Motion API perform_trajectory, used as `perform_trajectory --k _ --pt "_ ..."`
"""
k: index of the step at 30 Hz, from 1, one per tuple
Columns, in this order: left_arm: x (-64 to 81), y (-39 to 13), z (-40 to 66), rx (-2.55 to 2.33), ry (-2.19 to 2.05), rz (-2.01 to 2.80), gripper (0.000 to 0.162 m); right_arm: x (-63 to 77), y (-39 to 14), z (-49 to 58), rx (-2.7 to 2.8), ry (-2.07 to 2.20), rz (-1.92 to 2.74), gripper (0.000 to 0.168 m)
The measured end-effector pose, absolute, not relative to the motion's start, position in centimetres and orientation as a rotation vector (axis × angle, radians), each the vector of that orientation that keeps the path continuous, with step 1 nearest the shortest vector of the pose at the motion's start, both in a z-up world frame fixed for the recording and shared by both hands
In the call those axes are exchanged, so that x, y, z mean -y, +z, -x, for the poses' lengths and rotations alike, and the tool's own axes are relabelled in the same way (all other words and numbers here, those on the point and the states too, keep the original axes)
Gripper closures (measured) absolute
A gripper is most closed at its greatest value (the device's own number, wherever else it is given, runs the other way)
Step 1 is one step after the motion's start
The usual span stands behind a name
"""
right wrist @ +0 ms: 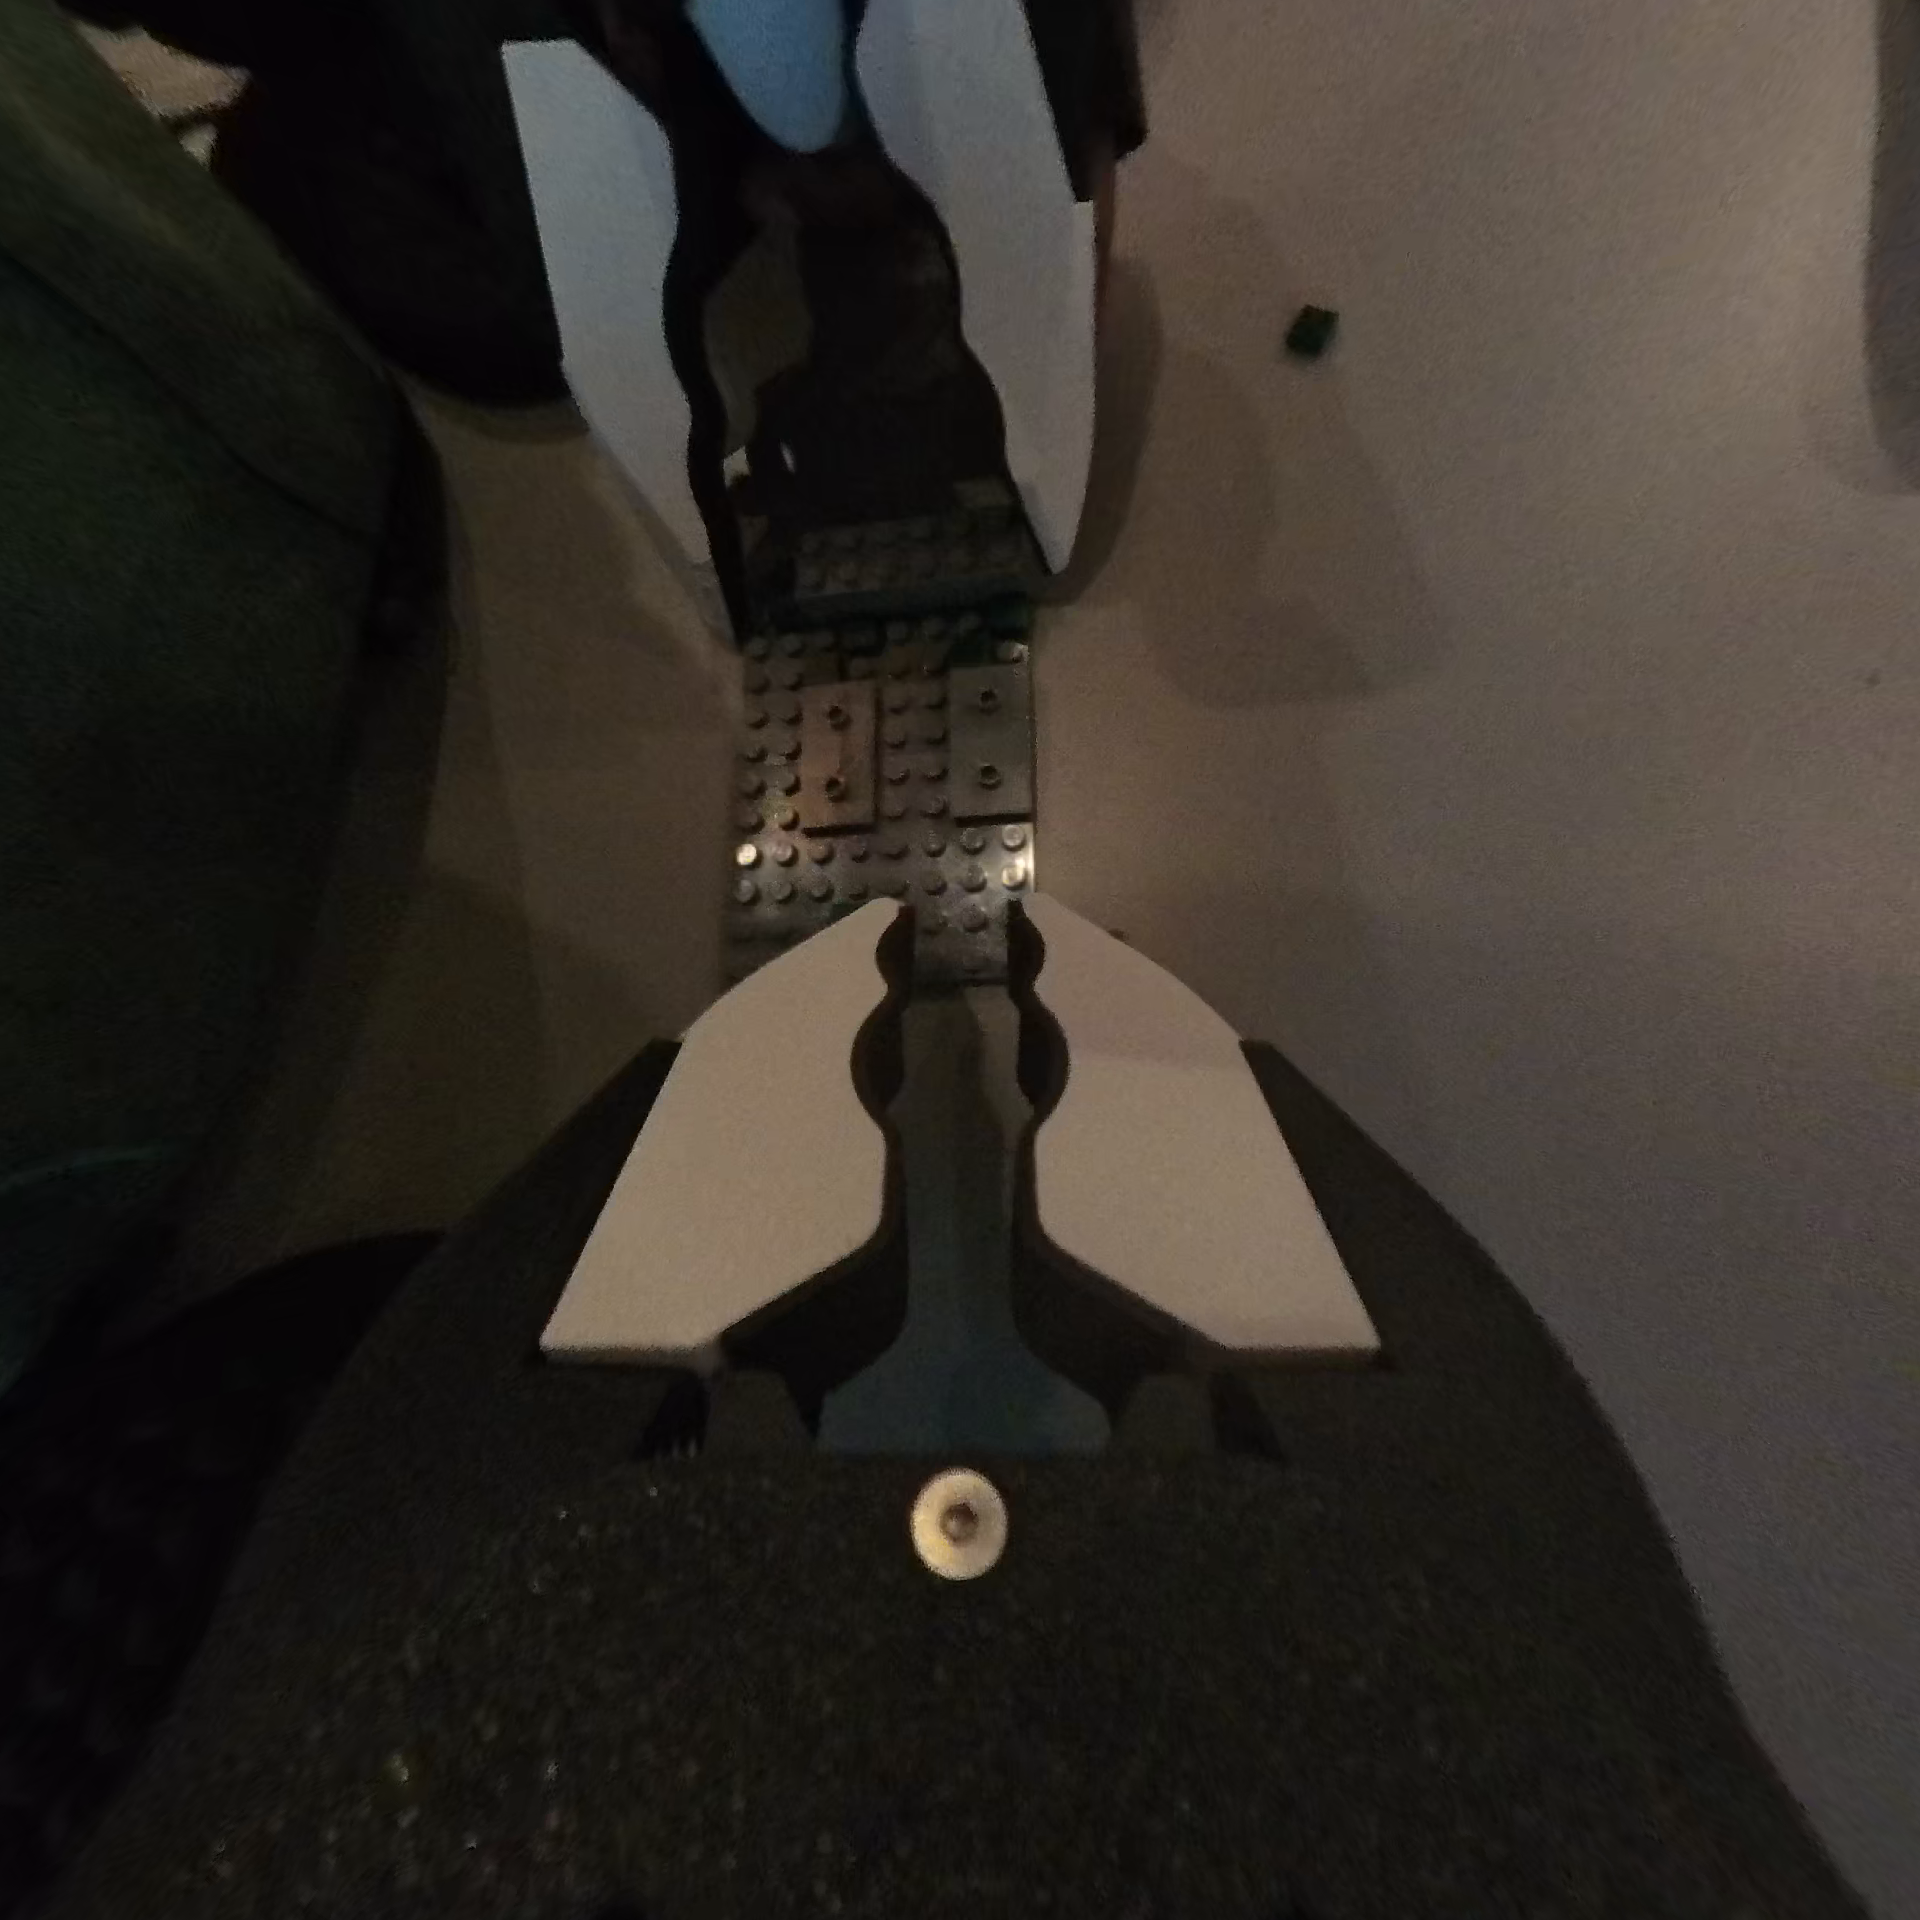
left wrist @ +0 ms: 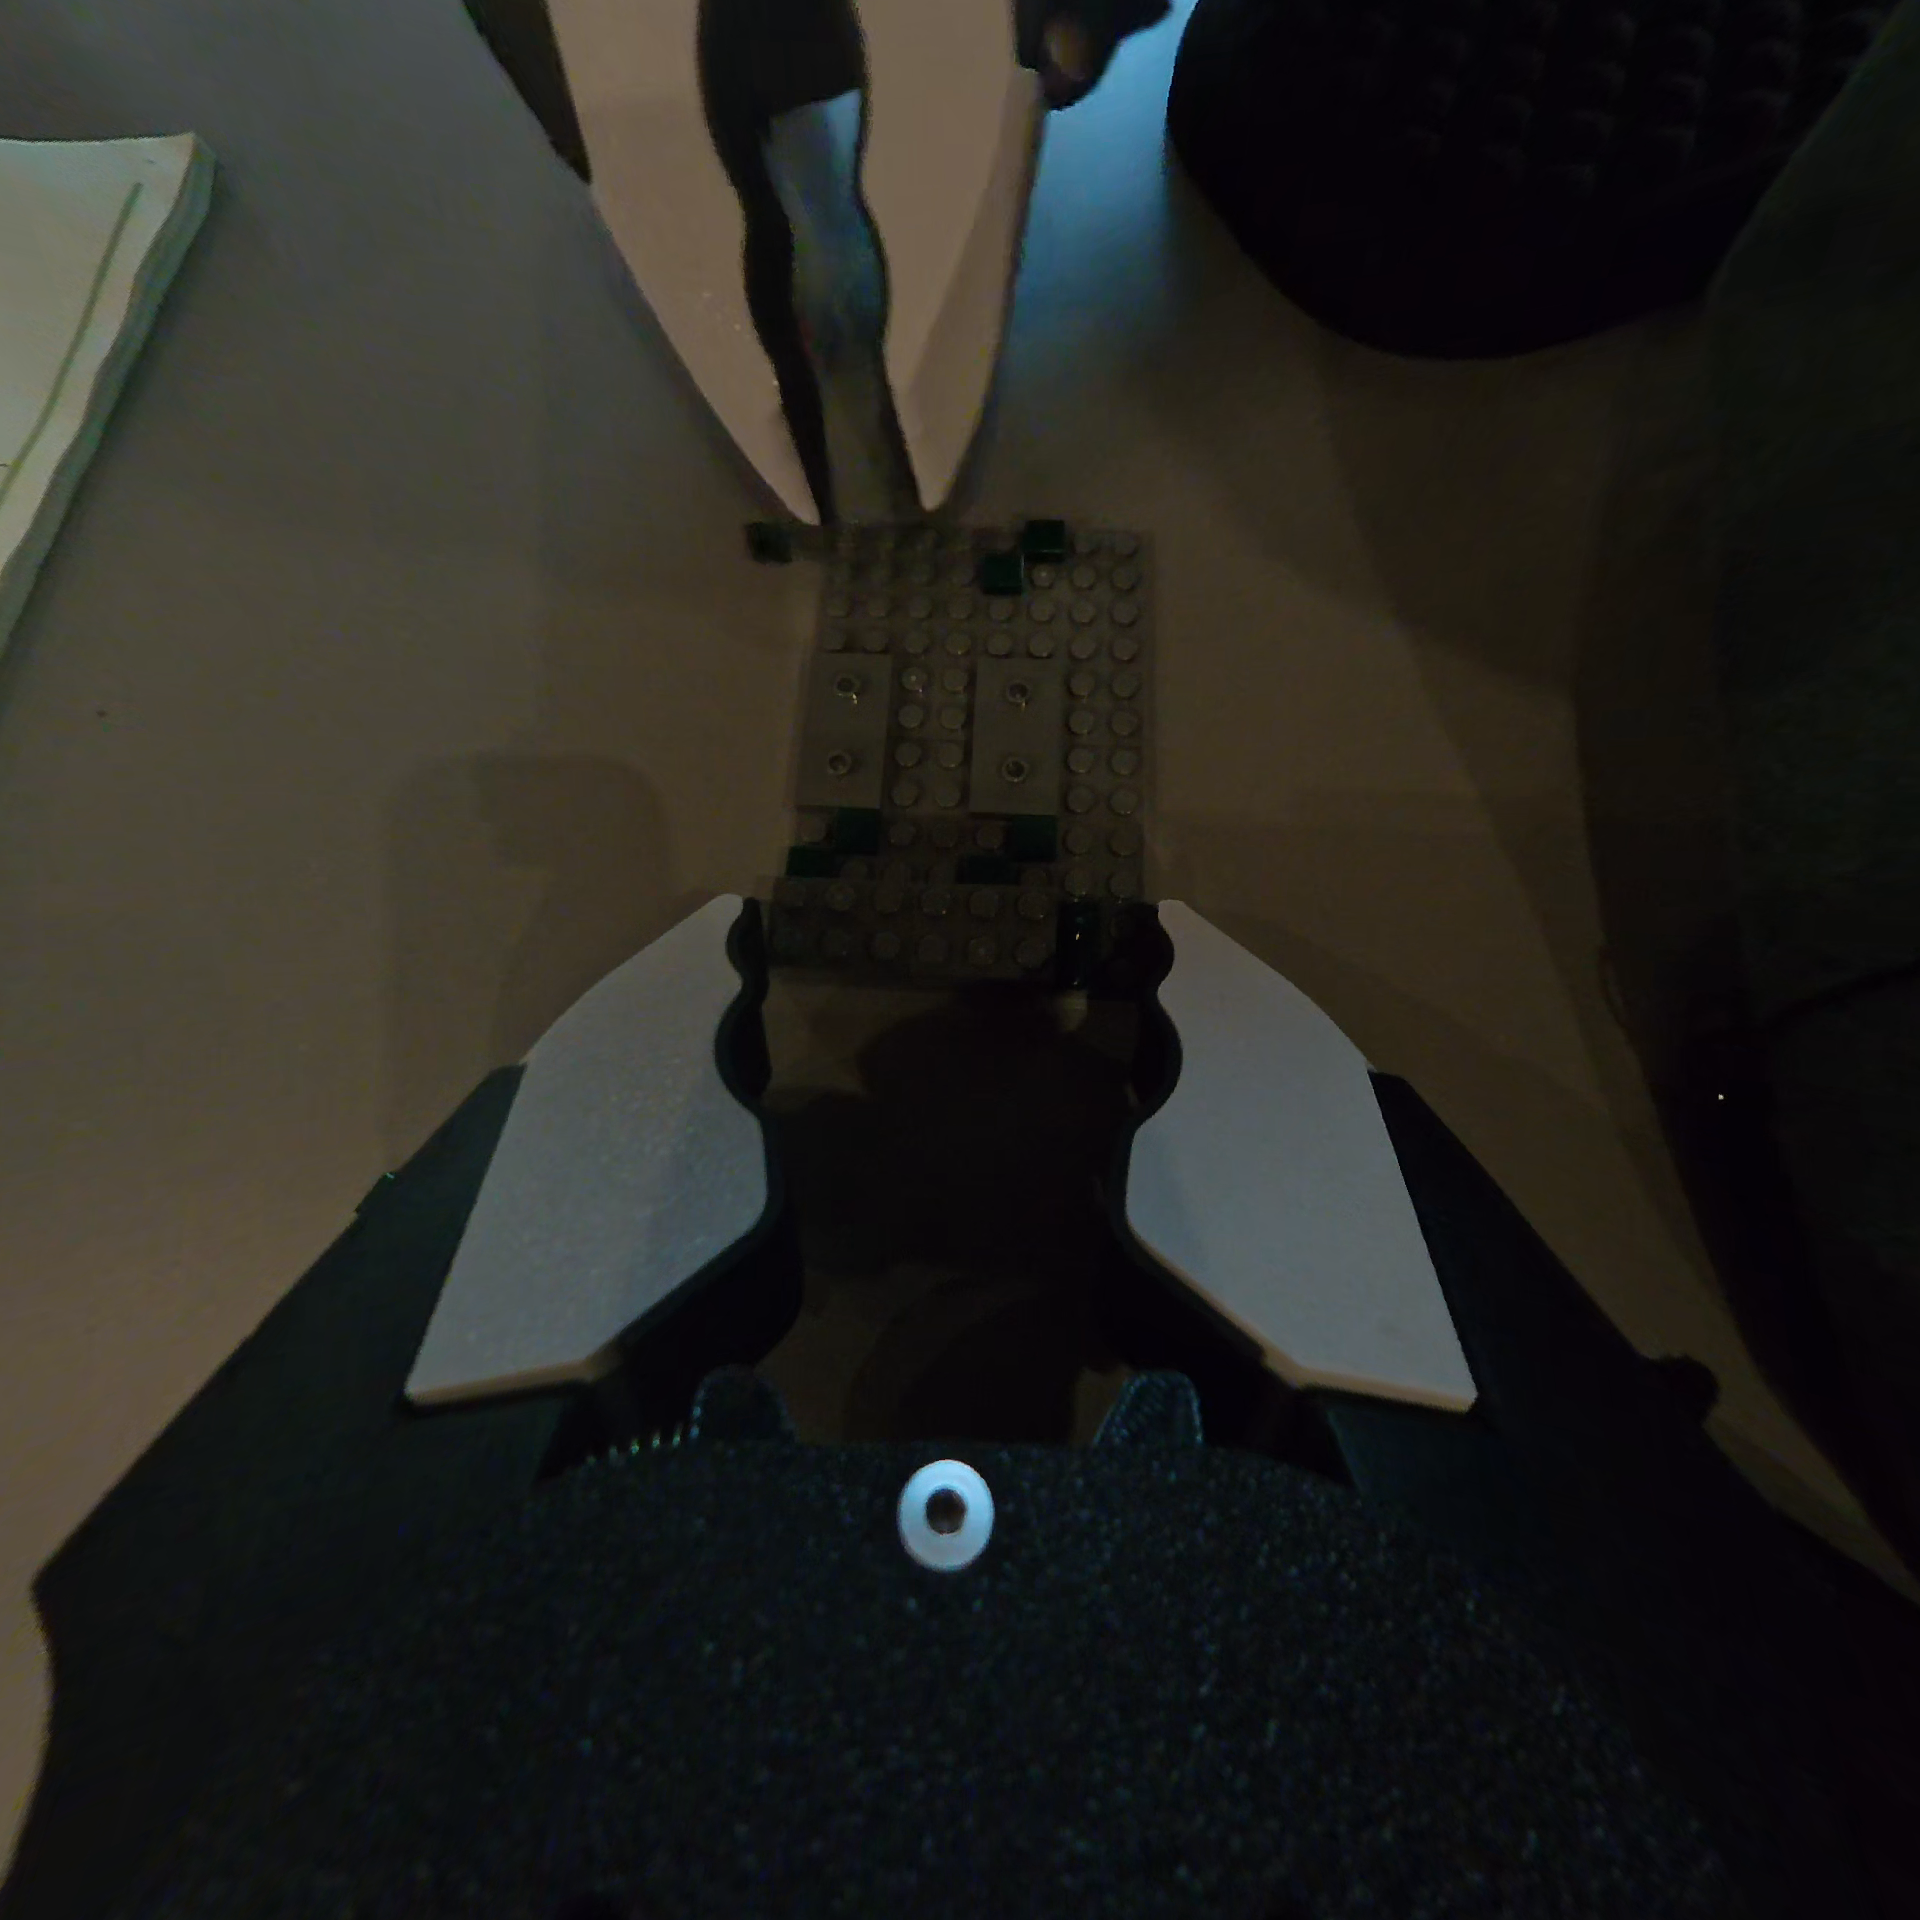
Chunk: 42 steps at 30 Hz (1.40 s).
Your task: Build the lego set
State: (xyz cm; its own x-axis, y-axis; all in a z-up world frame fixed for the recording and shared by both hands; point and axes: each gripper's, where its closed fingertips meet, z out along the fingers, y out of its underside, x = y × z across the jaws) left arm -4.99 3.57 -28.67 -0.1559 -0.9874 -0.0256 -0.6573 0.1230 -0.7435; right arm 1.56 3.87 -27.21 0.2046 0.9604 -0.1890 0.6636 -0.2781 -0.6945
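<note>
Grey studded lego plate [left wrist: 971, 748] lies flat on the counter [left wrist: 364, 675], light, stiff, best gripped by its short ends: left tongs [left wrist: 951, 925] clamp the near edge, right tongs [right wrist: 961, 920] stand slightly parted above the opposite end.

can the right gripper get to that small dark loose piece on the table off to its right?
Probably yes: the loose piece lies alone on bare table. But the right gripper sits at the grey plate's end, so it must leave that.

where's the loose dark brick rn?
Right wrist view only: the loose dark brick sits alone on the table, upper right, apart from the grey baseplate.
</note>
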Motion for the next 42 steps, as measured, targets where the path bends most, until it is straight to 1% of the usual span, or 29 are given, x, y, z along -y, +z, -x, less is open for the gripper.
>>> perform_trajectory --k 5,9,21,24,35,42 --pt "-3.6 -28.7 5.0 -1.877 -0.813 1.585 0.093 -4.0 -26.8 -2.1 1.514 0.73 1.973 0.148" --pt "-3.6 -28.7 5.0 -1.879 -0.814 1.583 0.093 -6.5 -26.7 -3.8 1.483 0.521 1.925 0.154" --pt "-3.6 -28.7 5.0 -1.875 -0.813 1.586 0.093 -6.8 -28.6 -2.6 1.611 0.522 1.995 0.155" --pt "-3.6 -28.7 5.0 -1.876 -0.814 1.585 0.093 -6.8 -28.6 -2.7 1.615 0.519 1.998 0.16" --pt "-3.6 -28.7 5.0 -1.875 -0.808 1.583 0.094 -4.6 -27.9 -3.1 1.918 0.36 2.114 0.161" --pt "-3.5 -28.6 5.1 -1.875 -0.809 1.578 0.094 -4.5 -28.1 -2.5 1.984 0.29 2.156 0.161"
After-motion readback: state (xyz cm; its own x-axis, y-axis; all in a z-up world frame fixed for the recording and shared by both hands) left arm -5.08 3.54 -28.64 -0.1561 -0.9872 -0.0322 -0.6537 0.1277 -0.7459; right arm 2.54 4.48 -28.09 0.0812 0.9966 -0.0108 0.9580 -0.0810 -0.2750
